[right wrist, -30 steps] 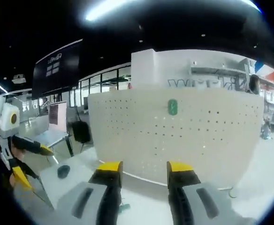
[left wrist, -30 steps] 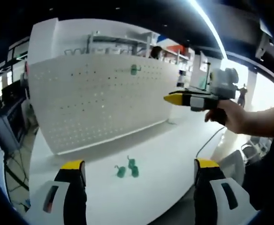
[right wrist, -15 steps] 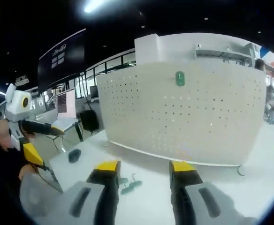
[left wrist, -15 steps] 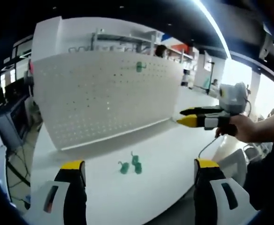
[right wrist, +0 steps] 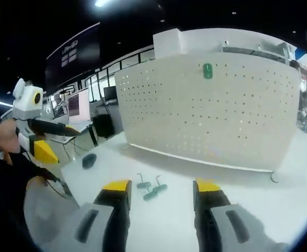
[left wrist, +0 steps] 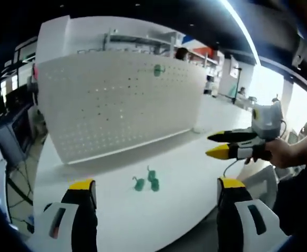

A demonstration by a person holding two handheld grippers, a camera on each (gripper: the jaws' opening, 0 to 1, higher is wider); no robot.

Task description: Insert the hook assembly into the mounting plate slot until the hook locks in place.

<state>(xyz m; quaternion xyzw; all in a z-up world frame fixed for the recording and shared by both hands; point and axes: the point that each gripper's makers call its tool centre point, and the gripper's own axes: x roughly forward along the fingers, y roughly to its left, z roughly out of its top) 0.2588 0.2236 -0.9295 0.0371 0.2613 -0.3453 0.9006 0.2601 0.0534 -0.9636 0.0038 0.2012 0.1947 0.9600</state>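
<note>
The white counter (left wrist: pixel 116 210) lies mostly bare, with open surface around the green hooks (right wrist: pixel 151 188) on every side. Behind them the upright pegboard (right wrist: pixel 206 115) walls off the far side, one green hook (right wrist: pixel 208 71) mounted near its top. A dark round object (right wrist: pixel 89 160) sits apart near the counter's edge.

bright, even indoor light. a ceiling light strip (left wrist: pixel 237 23) glares white against a dark ceiling, and a window (left wrist: pixel 266 84) at the right is blown out. the white worktop (left wrist: pixel 174 199) carries only soft shadows. fisheye bending curves the pegboard (right wrist: pixel 206 115); edges are soft and slightly blurred.
</note>
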